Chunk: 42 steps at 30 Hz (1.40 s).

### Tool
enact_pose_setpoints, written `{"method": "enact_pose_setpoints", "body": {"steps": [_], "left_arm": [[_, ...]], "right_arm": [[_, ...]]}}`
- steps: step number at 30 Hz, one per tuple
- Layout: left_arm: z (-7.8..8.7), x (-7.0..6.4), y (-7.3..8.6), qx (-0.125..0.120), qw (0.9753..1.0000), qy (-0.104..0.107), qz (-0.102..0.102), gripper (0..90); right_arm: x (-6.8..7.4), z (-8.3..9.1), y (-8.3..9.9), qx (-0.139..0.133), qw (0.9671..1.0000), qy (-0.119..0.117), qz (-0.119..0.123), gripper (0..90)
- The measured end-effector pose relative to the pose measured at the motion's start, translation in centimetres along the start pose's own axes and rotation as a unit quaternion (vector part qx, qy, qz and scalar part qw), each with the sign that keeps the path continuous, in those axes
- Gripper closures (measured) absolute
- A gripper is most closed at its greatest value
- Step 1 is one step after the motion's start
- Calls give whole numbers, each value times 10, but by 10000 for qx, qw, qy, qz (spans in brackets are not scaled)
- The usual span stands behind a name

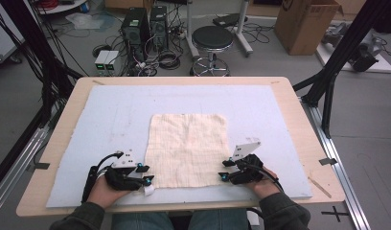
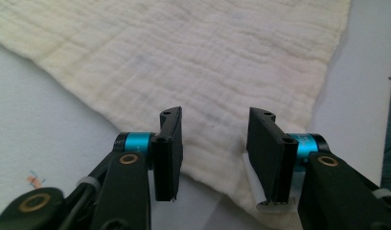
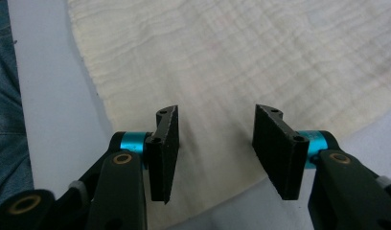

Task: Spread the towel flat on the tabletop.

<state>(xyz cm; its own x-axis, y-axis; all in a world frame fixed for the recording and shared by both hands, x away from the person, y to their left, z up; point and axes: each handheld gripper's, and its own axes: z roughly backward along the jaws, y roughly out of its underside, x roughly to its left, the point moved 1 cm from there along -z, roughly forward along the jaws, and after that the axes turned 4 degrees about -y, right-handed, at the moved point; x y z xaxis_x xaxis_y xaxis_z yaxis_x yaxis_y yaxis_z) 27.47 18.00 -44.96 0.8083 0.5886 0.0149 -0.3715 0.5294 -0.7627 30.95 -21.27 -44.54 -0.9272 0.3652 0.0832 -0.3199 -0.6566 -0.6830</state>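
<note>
From above, a cream cloth (image 1: 188, 149) lay flat at the centre of the pale mat (image 1: 112, 115) on the wooden table (image 1: 299, 100). The left gripper (image 1: 146, 173) sat at its lower-left corner, the right gripper (image 1: 224, 169) at its lower-right.

In the left gripper view, the jaws stood wide apart over the cloth's corner, holding nothing; a white tag (image 2: 256, 184) showed no legible writing.

In the right gripper view, the jaws gaped equally, empty, over the cloth's edge.

We see a cream cloth (image 1: 188, 149) with a faint woven grid, on a pale blue-grey mat (image 1: 107, 120) over the light wood desk (image 1: 64, 124); each black hand-held gripper carries turquoise collars.
</note>
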Motion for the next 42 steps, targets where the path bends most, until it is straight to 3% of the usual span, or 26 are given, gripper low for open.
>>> {"method": "enact_pose_setpoints", "body": {"steps": [4,11,19,31,42], "left_arm": [[0,-1,-1,22,10000,-84,0,633],[0,-1,-2,39,10000,-45,-60,839],[2,-2,-2,83,9999,-64,-73,877],[12,-7,3,108,9997,-111,-178,880],[25,-15,6,-13,9999,-34,-164,880]], "right_arm": [[-3,0,0,-10,10000,-1,-22,565],[-6,1,-1,-7,10000,35,-63,695],[-9,0,-1,-35,9998,-140,-110,863],[-4,0,-4,16,9998,-194,-88,878],[8,2,-4,29,9990,-436,-19,877]]}}
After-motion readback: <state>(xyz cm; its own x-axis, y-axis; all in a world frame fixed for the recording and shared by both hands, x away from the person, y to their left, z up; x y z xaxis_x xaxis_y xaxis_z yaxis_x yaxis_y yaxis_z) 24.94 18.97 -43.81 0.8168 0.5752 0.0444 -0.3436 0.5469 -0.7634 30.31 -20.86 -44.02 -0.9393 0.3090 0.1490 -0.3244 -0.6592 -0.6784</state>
